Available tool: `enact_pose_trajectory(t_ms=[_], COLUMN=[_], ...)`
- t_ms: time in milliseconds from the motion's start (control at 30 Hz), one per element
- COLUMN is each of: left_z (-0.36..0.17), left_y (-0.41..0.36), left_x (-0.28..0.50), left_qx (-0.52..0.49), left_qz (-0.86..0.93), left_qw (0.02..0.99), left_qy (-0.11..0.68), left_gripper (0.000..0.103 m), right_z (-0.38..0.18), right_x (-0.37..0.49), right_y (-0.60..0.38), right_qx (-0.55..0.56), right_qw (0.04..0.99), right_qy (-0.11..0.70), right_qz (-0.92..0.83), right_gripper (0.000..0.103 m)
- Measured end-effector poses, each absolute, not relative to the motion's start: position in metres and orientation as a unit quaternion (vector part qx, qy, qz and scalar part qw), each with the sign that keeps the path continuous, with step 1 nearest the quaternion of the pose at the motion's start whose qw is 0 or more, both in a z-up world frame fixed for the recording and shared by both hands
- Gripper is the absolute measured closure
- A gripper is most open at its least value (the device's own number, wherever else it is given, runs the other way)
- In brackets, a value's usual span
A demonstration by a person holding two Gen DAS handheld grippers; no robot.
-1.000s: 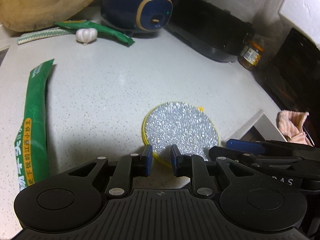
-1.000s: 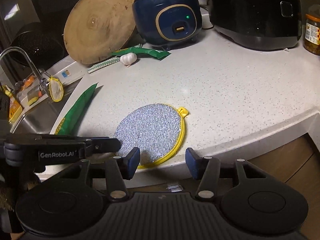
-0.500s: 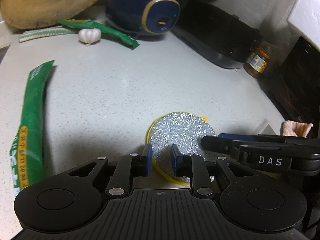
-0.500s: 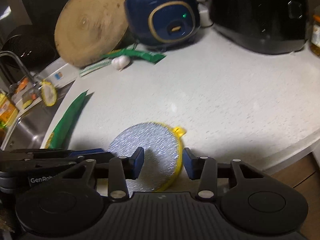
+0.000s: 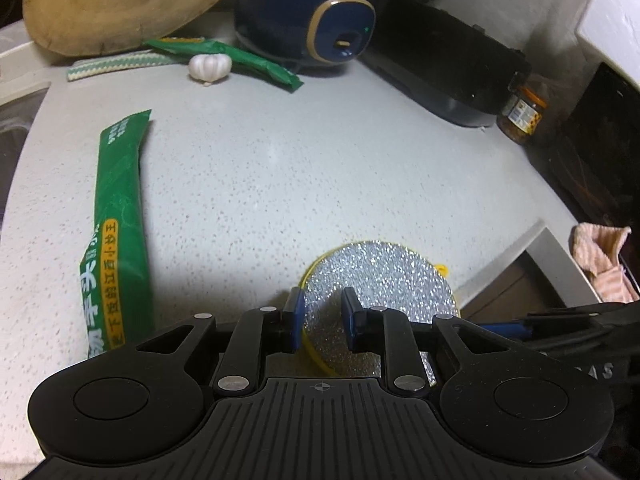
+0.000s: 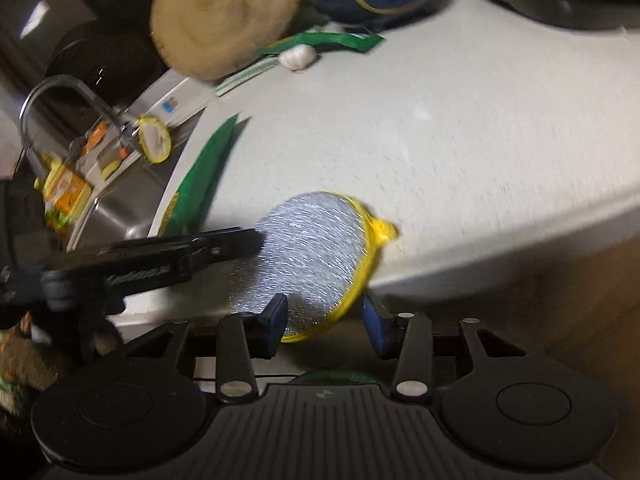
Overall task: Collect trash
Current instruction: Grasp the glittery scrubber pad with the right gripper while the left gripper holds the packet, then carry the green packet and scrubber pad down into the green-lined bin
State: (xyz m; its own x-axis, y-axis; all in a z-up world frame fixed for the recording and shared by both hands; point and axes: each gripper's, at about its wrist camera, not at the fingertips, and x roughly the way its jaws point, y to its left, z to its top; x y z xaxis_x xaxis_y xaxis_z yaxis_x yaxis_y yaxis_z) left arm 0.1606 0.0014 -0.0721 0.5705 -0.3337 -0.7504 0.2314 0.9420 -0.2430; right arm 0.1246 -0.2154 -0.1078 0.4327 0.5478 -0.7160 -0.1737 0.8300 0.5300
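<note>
A round silver scouring pad (image 5: 380, 276) with a yellow rim lies at the counter's front edge, and its near part (image 6: 312, 248) hangs over that edge. My left gripper (image 5: 320, 300) hovers over the pad's left side with a narrow gap and nothing gripped; its tip (image 6: 252, 240) shows side-on in the right wrist view. My right gripper (image 6: 324, 312) is open around the overhanging rim; the right finger stands apart from it. A long green wrapper (image 5: 120, 216) lies at the left, a second one (image 5: 248, 60) at the back.
A garlic bulb (image 5: 210, 66), a wooden board (image 5: 120, 0), a blue rice cooker (image 5: 312, 12), a black appliance (image 5: 448, 68) and a jar (image 5: 522, 110) line the back. The sink (image 6: 116, 200) with its faucet lies left. A pink cloth (image 5: 600, 256) hangs right.
The pad has slid toward the counter's front edge and now overhangs it. My right gripper narrowed, tilted down and came around the pad's rim. The left gripper stayed at the pad.
</note>
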Motion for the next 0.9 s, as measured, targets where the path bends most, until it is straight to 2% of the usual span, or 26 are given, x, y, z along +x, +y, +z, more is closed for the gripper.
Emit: enact_pose_trajectory(t_ms=[133,367,500,533,667,767,900], left_z=[-0.072,-0.074,-0.073,-0.071,-0.045,-0.029,-0.043], left_y=[0.002,0.004,0.014,0.017,0.039,0.055,0.061], left_x=[0.159,0.162,0.163,0.164,0.159,0.163,0.19], left_qx=[-0.06,-0.072,-0.093,-0.096,-0.12,-0.097,-0.059], left_qz=[-0.161,-0.157,-0.156,-0.153,-0.114,-0.025,0.03], left_qw=[0.883,0.885,0.887,0.888,0.914,0.937,0.923], left_qy=[0.438,0.433,0.424,0.422,0.37,0.334,0.379], left_gripper=[0.08,0.08,0.08,0.08,0.08,0.08,0.08], right_z=[-0.11,-0.086,-0.083,-0.081,-0.069,-0.067,-0.073], right_x=[0.128,0.151,0.17,0.173,0.184,0.193,0.2], right_y=[-0.22,-0.202,-0.196,-0.195,-0.187,-0.185,-0.185], right_qx=[0.24,0.198,0.205,0.199,0.163,0.142,0.136], right_qw=[0.812,0.843,0.831,0.834,0.855,0.865,0.864], right_qy=[0.481,0.439,0.438,0.434,0.408,0.398,0.4], right_qz=[0.227,0.24,0.274,0.278,0.274,0.271,0.273], right_gripper=[0.061,0.063,0.081,0.089,0.09,0.09,0.089])
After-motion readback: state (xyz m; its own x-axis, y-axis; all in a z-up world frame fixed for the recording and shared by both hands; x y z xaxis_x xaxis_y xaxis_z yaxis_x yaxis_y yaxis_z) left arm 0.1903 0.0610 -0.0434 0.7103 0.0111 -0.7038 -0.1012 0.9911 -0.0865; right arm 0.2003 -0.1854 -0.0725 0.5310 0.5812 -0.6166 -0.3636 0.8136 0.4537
